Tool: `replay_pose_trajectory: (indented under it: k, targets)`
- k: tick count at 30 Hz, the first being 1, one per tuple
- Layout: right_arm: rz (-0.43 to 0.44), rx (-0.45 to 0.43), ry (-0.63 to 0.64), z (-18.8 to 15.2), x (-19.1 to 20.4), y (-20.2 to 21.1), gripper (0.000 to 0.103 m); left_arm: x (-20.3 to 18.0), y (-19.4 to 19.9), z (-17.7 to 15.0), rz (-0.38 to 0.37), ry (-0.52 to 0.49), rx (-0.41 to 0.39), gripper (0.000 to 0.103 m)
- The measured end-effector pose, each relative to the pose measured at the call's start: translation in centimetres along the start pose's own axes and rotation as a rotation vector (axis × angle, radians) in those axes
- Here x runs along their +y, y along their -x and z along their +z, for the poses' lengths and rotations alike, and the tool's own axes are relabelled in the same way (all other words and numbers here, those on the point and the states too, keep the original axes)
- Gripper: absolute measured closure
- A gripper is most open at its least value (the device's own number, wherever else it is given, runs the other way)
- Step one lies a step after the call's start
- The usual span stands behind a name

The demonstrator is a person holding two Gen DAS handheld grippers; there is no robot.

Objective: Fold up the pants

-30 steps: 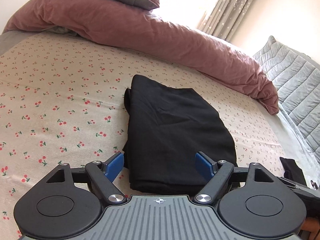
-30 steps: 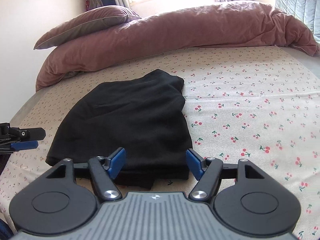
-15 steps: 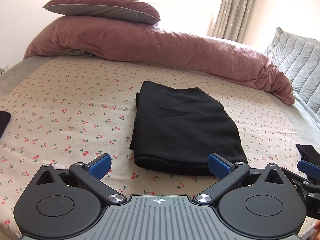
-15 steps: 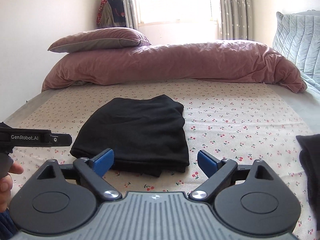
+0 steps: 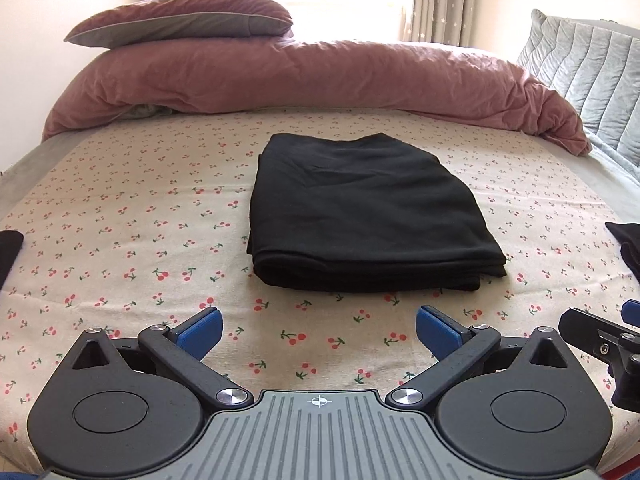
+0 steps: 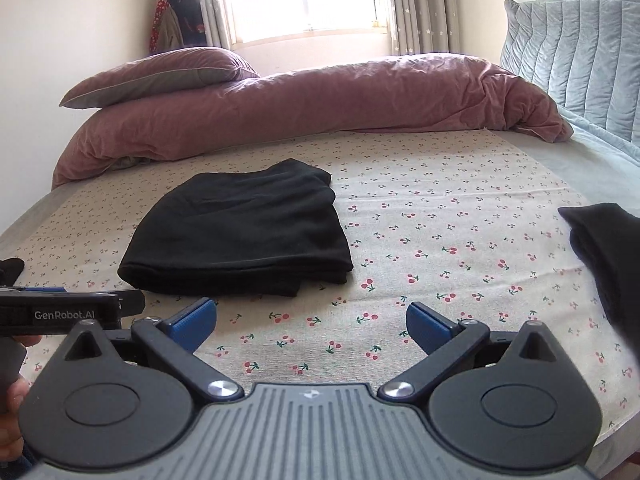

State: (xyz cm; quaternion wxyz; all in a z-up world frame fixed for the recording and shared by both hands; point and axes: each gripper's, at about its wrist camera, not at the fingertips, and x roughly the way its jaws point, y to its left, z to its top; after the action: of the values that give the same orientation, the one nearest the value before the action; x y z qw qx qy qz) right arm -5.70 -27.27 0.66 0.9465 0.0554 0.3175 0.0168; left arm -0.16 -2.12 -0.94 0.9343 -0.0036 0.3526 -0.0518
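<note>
We see cherry-print sheet (image 5: 120,240) across bed, mauve duvet (image 5: 320,76) at far edge. Black pants (image 5: 360,216) folded, mid-sheet. Our left gripper (image 5: 318,326) and right gripper (image 6: 310,320) near, fingers apart, clear of pants.

Both tools opened wide; backed off the folded pants (image 5: 368,216).

Folded black pants (image 6: 240,232) on cherry-print sheet (image 6: 460,216)
</note>
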Motion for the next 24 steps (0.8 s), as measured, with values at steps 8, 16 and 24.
replay_pose_trajectory:
  k: [8,16,24]
  targets:
    - [-0.033,0.048,0.018,-0.8,0.1,-1.4,0.011,1.0,-1.6,-0.7,0.025,0.000,0.024,0.000]
    - [-0.084,0.013,0.035,-0.3,1.6,-2.7,0.011,2.3,-1.9,-0.4,0.044,0.017,0.006,0.000]
    - [-0.099,0.023,0.083,-0.2,3.3,-4.2,0.011,2.7,-2.2,-0.2,0.041,0.009,0.004,0.000]
